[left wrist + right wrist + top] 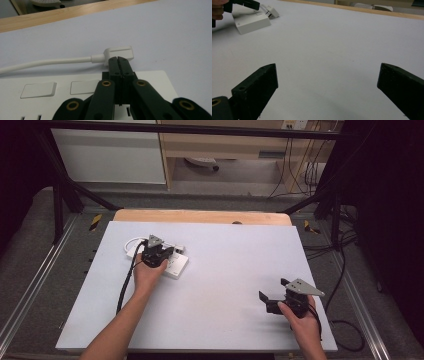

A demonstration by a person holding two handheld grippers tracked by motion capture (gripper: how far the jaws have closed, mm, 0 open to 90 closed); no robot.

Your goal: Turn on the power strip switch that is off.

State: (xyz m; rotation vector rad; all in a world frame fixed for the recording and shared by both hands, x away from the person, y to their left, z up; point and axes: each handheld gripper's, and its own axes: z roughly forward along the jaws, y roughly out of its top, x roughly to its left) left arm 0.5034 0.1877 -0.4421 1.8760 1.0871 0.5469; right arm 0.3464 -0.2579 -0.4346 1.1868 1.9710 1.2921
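A white table [215,285] carries a white power strip [172,265] at its far left. Over the strip sits the left gripper [117,61], jaws pressed together, tips at a white plug [120,53]. The right gripper [272,292], near right, gapes wide, holding nothing.

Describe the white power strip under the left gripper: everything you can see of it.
The white plastic power strip is a flat rectangular block lying on the pale grey table, toward its far left. Its top face shows two flat rectangular rocker switches and socket slots at the near edge. Just beyond it lies a white angled plug on a white round cable running off to the side. The left gripper hangs over the strip with jaws shut, their tips at the plug; whether they touch anything is unclear.
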